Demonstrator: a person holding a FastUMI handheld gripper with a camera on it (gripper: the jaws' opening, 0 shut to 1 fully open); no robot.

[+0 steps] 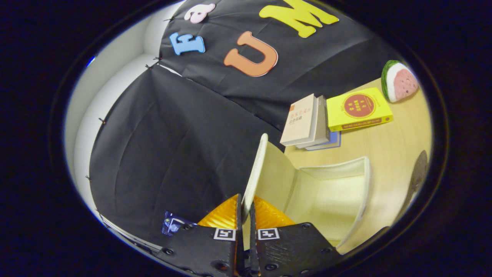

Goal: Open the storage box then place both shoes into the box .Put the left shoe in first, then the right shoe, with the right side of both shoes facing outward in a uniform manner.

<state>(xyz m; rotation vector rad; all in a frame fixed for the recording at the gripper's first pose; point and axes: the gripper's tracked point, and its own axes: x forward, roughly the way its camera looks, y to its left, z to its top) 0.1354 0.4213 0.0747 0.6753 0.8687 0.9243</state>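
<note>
On the wooden table (388,146), near stacked books (307,121), the box (338,192) is standing open while the gripper (246,209) is pinching its raised lid (255,173) between nearly closed fingers.

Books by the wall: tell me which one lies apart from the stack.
The yellow book with the red circle on its cover. It lies alone beside the watermelon-slice toy; the beige book tops the stack of others, beyond the gripper.
</note>
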